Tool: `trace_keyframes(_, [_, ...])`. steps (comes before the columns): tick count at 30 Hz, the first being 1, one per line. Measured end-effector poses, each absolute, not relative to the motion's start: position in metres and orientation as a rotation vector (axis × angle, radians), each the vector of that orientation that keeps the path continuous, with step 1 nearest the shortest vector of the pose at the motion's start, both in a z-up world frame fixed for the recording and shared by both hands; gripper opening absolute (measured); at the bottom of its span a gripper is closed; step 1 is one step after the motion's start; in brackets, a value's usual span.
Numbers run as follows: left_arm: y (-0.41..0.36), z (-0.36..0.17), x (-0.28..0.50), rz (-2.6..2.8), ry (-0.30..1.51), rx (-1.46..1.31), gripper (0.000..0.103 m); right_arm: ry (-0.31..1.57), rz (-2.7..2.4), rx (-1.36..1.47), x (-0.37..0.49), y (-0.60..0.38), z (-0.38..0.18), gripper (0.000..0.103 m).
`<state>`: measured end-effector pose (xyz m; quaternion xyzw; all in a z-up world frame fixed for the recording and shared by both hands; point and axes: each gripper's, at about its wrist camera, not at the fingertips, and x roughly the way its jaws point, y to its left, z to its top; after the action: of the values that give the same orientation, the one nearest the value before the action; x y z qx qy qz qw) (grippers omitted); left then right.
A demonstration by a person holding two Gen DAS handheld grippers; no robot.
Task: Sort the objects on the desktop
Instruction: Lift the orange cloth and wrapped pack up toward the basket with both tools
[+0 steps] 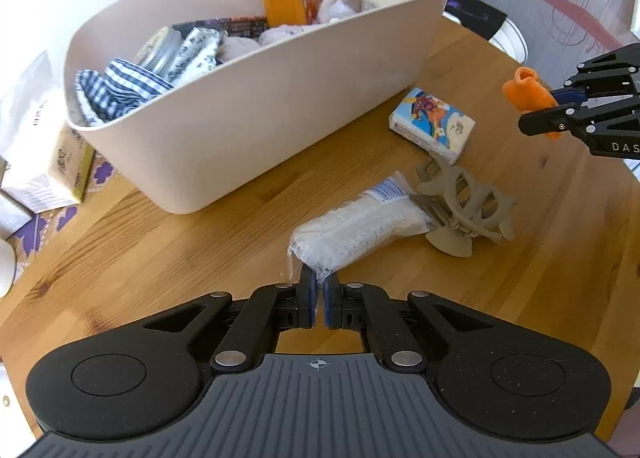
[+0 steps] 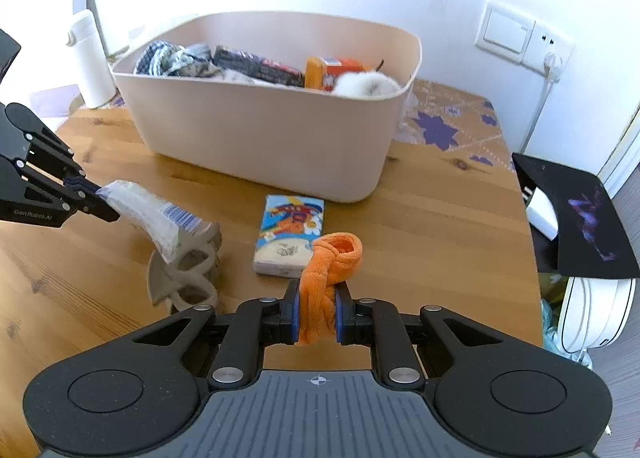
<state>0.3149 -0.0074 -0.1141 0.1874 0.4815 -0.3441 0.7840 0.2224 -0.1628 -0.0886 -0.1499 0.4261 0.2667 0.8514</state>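
My left gripper (image 1: 319, 285) is shut on the near edge of a clear plastic packet of white items (image 1: 358, 228), whose far end rests on a grey hair claw clip (image 1: 466, 200); both show in the right wrist view, the packet (image 2: 148, 214) and the clip (image 2: 188, 270). My right gripper (image 2: 317, 298) is shut on a rolled orange fuzzy cloth (image 2: 328, 274) and holds it above the table; it shows at the right in the left wrist view (image 1: 528, 92). A beige bin (image 1: 256, 110) full of several items stands behind. A small tissue pack with a cartoon print (image 2: 290, 234) lies in front of it.
The wooden table (image 1: 160, 258) has a purple-patterned cloth (image 2: 440, 130) at its far side. A white bottle (image 2: 90, 58) stands left of the bin. A cardboard box (image 1: 72, 162) lies beside the bin. A black panel (image 2: 580, 218) and white appliance (image 2: 592, 314) stand past the table's right edge.
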Motion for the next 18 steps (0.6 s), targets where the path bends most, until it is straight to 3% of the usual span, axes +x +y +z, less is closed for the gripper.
trace_keyframes(18, [0.028,-0.067,0.299,-0.719,0.948,0.284,0.002,0.781,0.570,-0.312,0.201,-0.156,-0.047,0.015])
